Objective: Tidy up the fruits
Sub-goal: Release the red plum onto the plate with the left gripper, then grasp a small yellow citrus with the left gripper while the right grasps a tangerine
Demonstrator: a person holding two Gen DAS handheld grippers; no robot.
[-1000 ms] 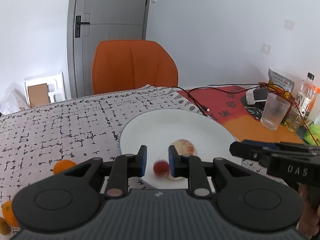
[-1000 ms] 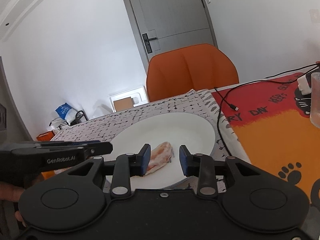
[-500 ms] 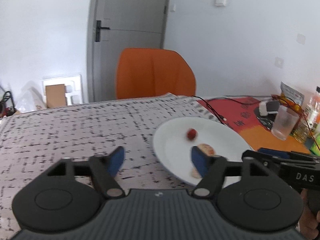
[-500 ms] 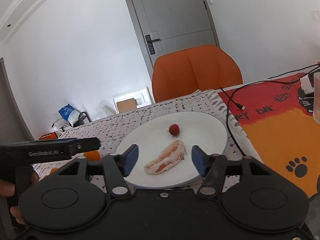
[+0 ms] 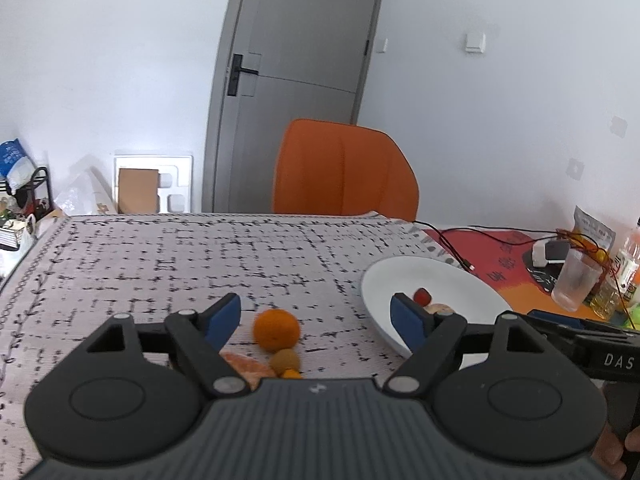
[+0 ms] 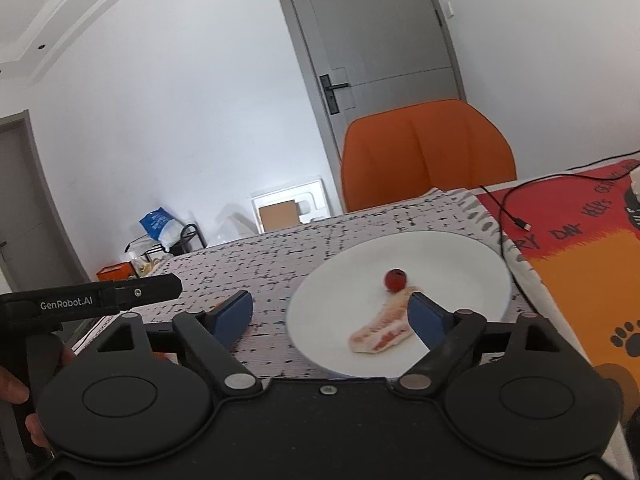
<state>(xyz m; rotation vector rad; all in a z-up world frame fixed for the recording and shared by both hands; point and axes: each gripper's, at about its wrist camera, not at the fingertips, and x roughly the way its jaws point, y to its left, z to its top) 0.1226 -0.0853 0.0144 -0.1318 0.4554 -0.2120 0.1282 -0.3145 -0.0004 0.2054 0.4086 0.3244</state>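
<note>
A white plate (image 6: pixel 460 256) on the patterned tablecloth holds a small red fruit (image 6: pixel 395 279) and a peeled pink citrus segment (image 6: pixel 380 334). The plate (image 5: pixel 440 276) and red fruit (image 5: pixel 422 297) also show at the right of the left wrist view. My left gripper (image 5: pixel 316 316) is open and empty, hovering over an orange mandarin (image 5: pixel 277 329), a small brown fruit (image 5: pixel 285 359) and a peeled segment (image 5: pixel 244 366) on the cloth. My right gripper (image 6: pixel 332 316) is open and empty, near the plate's left edge.
An orange chair (image 5: pixel 344 172) stands behind the table. At the right lie a red-orange mat (image 6: pixel 580 248) with a black cable (image 6: pixel 516 216), a ribbed glass (image 5: pixel 574 280), bottles and a snack bag. The right gripper's body (image 5: pixel 592 340) sits at the left view's right edge.
Both grippers opened wide; the left one let go of the red fruit, which now lies on the plate. The left gripper swung left over the loose fruits. The right gripper drew back and left.
</note>
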